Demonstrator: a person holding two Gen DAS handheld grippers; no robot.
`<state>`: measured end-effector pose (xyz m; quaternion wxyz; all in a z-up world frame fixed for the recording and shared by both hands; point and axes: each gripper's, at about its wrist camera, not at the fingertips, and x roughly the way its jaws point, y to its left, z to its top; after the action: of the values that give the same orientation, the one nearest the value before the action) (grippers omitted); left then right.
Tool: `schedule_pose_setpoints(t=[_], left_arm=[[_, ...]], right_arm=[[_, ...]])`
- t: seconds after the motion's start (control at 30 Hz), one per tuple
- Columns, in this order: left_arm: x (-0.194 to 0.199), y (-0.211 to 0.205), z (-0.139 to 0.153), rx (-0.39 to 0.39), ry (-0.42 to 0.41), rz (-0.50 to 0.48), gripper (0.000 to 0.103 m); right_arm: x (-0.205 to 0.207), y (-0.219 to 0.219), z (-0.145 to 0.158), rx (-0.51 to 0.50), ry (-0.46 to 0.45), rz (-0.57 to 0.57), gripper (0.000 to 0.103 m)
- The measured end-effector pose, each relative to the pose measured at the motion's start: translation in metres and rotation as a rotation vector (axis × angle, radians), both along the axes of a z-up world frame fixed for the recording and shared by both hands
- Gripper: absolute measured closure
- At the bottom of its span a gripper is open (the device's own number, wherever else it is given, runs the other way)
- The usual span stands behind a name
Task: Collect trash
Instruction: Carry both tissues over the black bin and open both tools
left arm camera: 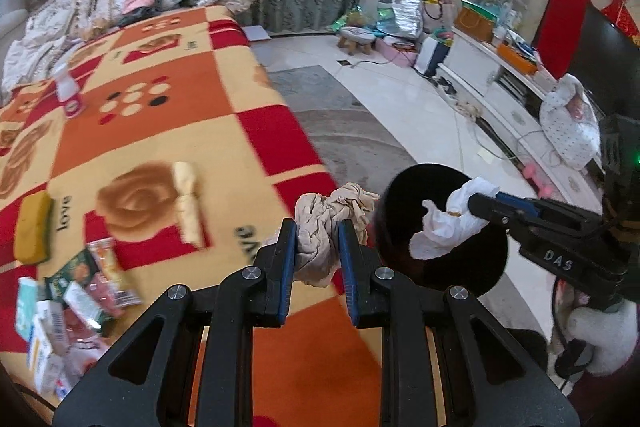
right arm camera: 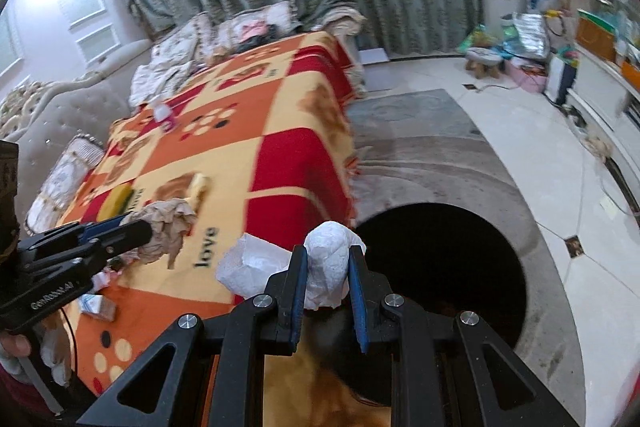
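Note:
My left gripper [left arm camera: 318,231] is shut on a crumpled beige paper wad [left arm camera: 320,227], held above the edge of the patterned blanket [left arm camera: 168,95], just left of a round black bin [left arm camera: 472,267] on the floor. My right gripper [right arm camera: 329,259] is shut on a crumpled white tissue [right arm camera: 326,263], held beside the dark bin opening [right arm camera: 448,267]. In the left wrist view the right gripper [left arm camera: 486,203] holds the white tissue [left arm camera: 444,223] over the bin. The right wrist view shows the left gripper [right arm camera: 138,229] with the beige wad [right arm camera: 170,231] over the blanket.
On the blanket lie a yellow sponge [left arm camera: 32,227], a cream wrapper [left arm camera: 188,203], a small bottle [left arm camera: 70,95] and several packets and cartons [left arm camera: 72,307]. Pillows [left arm camera: 120,3] are piled at the far end. A grey rug [right arm camera: 420,155] covers the floor and a TV cabinet [left arm camera: 488,83] lines the right wall.

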<state>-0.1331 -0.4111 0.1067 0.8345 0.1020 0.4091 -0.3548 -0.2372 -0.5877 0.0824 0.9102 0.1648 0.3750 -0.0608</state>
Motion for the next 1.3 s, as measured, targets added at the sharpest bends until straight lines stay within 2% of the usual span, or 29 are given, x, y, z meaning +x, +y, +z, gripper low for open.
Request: schedule_pose_setpoints(t=[0.33, 0.5, 0.6, 0.67, 0.77, 0.87, 0.93, 1.3], left_arm=[[-0.009, -0.053, -0.01, -0.028, 0.074, -0.077, 0.083], [-0.01, -0.065, -0.013, -0.048, 0.103, -0.096, 0.08], [-0.009, -0.069, -0.013, -0.071, 0.127, -0.109, 0.07], [-0.009, -0.07, -0.013, -0.089, 0.147, -0.112, 0.057], [-0.008, -0.069, -0.013, -0.103, 0.162, -0.108, 0.051], [-0.007, -0.067, -0.013, -0.1, 0.165, -0.106, 0.05], [-0.007, -0.065, -0.013, -0.099, 0.166, -0.104, 0.05], [-0.004, -0.037, -0.008, -0.088, 0.122, -0.06, 0.05]], right_arm=[[-0.021, -0.041, -0.016, 0.004, 0.041, -0.084, 0.084], [-0.023, -0.051, -0.021, 0.0, 0.052, -0.112, 0.084], [-0.024, -0.057, -0.022, -0.002, 0.055, -0.124, 0.084], [-0.024, -0.059, -0.023, 0.0, 0.057, -0.129, 0.084], [-0.024, -0.059, -0.022, 0.001, 0.059, -0.138, 0.083], [-0.025, -0.061, -0.022, 0.001, 0.059, -0.147, 0.076], [-0.025, -0.061, -0.022, 0.005, 0.056, -0.149, 0.065], [-0.016, -0.042, -0.019, -0.017, 0.061, -0.11, 0.063]])
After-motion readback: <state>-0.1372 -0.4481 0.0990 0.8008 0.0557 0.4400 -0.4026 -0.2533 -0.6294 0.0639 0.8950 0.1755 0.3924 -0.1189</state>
